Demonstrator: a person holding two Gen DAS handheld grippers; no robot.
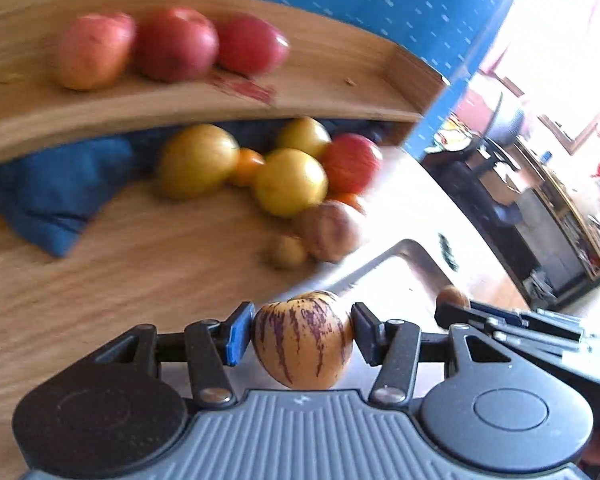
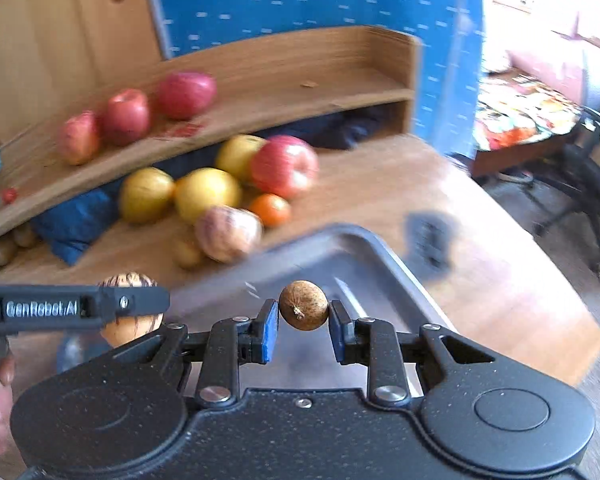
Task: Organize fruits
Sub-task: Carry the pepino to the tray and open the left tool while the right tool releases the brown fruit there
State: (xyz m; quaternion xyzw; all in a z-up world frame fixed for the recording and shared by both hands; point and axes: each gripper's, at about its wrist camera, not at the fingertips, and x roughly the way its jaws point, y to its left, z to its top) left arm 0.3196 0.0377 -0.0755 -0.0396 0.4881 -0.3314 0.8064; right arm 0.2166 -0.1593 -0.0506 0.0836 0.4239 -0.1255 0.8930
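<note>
Carrying: left wrist view, left claw [image 1: 303,334] pinches a purple-striped pepino melon [image 1: 303,340] above the metal tray [image 1: 416,258] at 1 o'clock; keep pressure gentle. Right wrist view, right claw [image 2: 303,322] clamps a small brown fruit [image 2: 303,305] over the tray; lower before releasing.

striped yellow fruit [image 1: 303,338]: gripped, aloft | small brown fruit [image 2: 303,305]: gripped, above metal tray [image 2: 384,248]

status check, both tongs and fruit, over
Left tongs shut on striped yellow fruit. Right tongs shut on small brown fruit, above metal tray. Path to tray unobstructed.
</note>
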